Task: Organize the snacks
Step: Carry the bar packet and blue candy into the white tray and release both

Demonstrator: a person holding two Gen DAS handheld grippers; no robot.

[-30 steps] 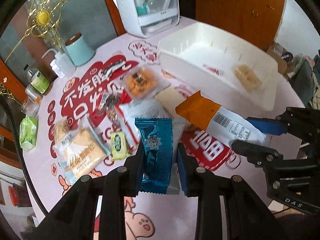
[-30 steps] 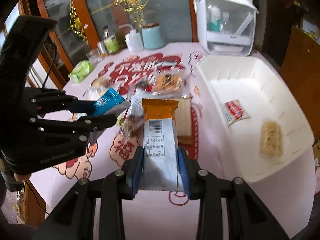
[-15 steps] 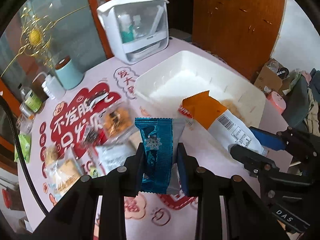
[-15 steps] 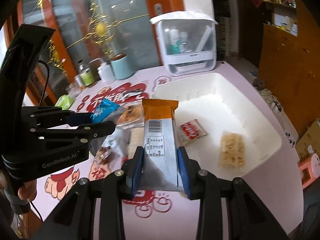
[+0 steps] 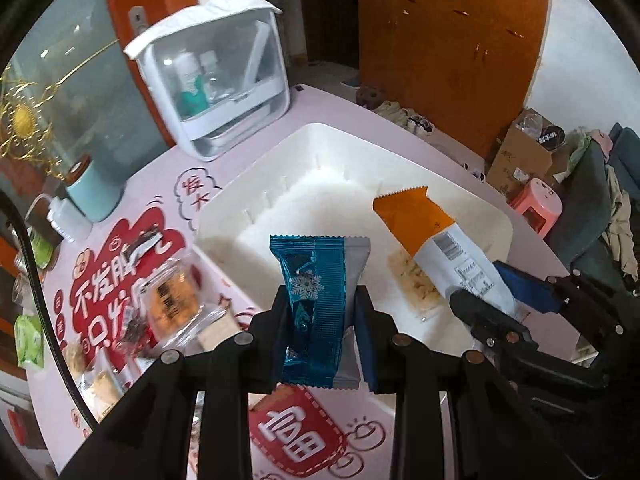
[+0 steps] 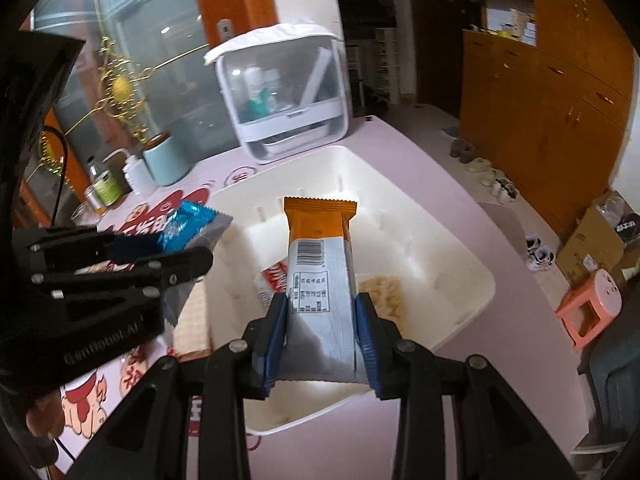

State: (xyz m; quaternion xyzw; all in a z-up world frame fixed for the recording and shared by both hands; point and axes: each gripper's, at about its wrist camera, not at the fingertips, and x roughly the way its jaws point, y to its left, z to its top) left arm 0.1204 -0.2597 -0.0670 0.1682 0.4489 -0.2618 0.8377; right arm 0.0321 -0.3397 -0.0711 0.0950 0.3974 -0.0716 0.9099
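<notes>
My left gripper (image 5: 322, 320) is shut on a blue snack packet (image 5: 314, 292) with a snowflake print, held above the near edge of the white bin (image 5: 280, 168). My right gripper (image 6: 322, 320) is shut on an orange and white snack packet (image 6: 320, 264), held over the white bin (image 6: 460, 252). The bin holds a pale rice cracker bar (image 5: 412, 280) and a red and white packet (image 6: 276, 276). The right gripper with its packet (image 5: 440, 240) shows at the right of the left wrist view. The left gripper with the blue packet (image 6: 184, 228) shows at the left of the right wrist view.
Several loose snacks (image 5: 172, 304) lie on the pink table mat (image 5: 120, 272) left of the bin. A white clear-fronted box (image 5: 216, 76) stands behind the bin, with a teal cup (image 5: 92, 192), a dispenser bottle (image 5: 60, 216) and small jars at the far left. The table's right edge (image 6: 520, 280) drops to the floor.
Both grippers have moved forward and right with their packets, from above the loose snack pile to above the white bin.
</notes>
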